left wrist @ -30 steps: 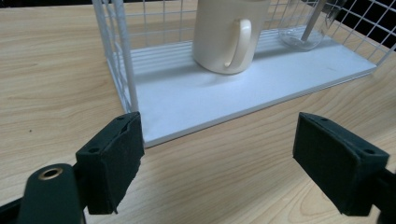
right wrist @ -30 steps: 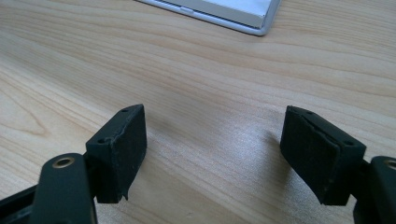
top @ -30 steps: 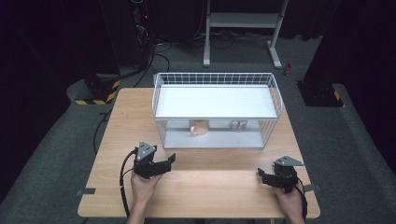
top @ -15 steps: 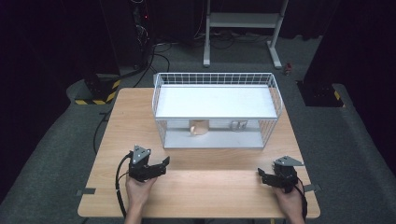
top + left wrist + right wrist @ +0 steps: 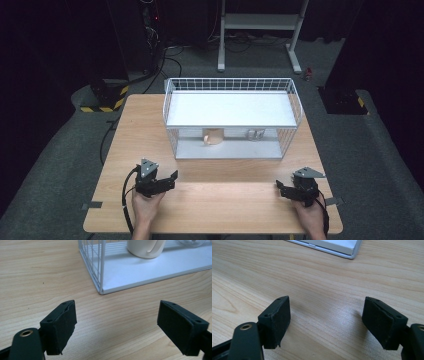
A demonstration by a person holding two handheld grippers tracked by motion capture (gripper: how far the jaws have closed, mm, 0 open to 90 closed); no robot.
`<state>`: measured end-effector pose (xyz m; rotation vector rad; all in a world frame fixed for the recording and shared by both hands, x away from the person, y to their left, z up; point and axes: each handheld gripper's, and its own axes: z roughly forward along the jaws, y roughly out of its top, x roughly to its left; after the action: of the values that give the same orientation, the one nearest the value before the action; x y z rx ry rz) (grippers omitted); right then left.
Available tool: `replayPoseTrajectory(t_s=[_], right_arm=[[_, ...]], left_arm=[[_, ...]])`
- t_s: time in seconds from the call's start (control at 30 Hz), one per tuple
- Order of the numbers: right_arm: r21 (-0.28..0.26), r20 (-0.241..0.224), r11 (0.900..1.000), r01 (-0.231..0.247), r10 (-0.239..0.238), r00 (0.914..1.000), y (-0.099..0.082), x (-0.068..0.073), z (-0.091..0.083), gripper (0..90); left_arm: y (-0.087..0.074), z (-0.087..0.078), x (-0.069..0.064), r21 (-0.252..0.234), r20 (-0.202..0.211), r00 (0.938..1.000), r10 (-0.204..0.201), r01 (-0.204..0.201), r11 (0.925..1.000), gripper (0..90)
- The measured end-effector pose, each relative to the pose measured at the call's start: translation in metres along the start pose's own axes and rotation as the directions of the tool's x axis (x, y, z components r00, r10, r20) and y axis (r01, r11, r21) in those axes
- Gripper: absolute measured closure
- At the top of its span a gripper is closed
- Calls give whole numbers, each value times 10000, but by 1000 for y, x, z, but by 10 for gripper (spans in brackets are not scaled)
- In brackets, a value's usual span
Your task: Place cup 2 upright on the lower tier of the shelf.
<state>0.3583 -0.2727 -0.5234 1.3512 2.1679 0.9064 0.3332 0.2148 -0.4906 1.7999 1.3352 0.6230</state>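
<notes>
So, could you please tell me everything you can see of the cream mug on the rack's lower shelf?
The cream mug looks like glazed ceramic, plain and unmarked. It stands upright on the white lower shelf of the wire rack, near its left end, with its curved handle turned toward the front. Its rim is cut off in the left gripper view. In the high view it sits under the upper shelf, apart from a clear glass item to its right. Nothing grips it.

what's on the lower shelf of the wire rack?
On the wire rack's lower shelf: a cream mug towards the left and a clear glass item to its right. The top shelf hides the rear of that level from above.
</notes>
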Motion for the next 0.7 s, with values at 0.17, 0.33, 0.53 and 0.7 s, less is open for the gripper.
replayPoseTrajectory(t_s=[0.17, 0.33, 0.53, 0.7], right_arm=[[0, 0, 10000, 3, -3, 10000, 0, 0, 0, 228], [0, 0, 10000, 0, 0, 10000, 0, 0, 0, 228], [-1, 16, 10000, -10, 10, 10000, 0, 0, 0, 228], [0, 14, 10000, -17, 17, 10000, 0, 0, 0, 228]], left_arm=[[-5, 4, 1, 202, -200, 9998, 72, -68, 9998, 161], [-9, 7, 3, 362, -293, 9996, 24, -14, 9993, 160], [-11, 11, 5, 508, -589, 9983, 29, 1, 9987, 161], [-14, 17, 5, 667, -729, 9973, 47, 2, 9978, 160]])
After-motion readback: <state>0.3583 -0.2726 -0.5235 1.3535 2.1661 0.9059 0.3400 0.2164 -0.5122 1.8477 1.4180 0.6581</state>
